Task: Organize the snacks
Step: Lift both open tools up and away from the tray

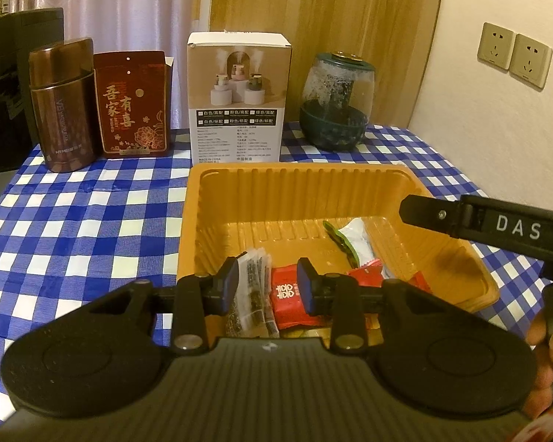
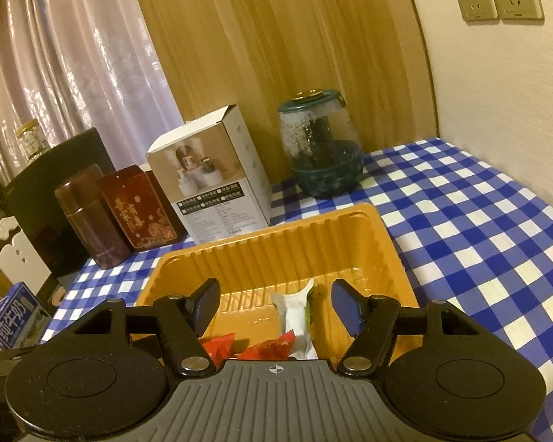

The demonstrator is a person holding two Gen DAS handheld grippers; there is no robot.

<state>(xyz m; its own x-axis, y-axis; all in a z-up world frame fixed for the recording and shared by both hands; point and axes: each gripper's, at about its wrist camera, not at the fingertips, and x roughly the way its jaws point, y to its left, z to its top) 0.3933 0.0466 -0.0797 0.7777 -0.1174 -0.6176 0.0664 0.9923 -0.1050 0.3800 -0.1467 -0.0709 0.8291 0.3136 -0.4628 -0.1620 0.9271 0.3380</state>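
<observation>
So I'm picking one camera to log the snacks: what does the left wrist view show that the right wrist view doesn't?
Only the left wrist view: the clear sachets beside the red candy, and the right claw's finger over the tray. Only the right wrist view: a blue milk carton off the table's left edge. Both: orange tray, white-green packet, white box, both claws open.

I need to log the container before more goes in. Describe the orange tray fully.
The orange tray is a shallow rectangular tub of thin, glossy moulded plastic with ribbed walls, a rolled rim and rounded corners. It sits flat and upright on the blue checked tablecloth, in front of the white box. Several wrapped snacks lie at its near end; the far half is bare. Both open grippers hover over it.
</observation>
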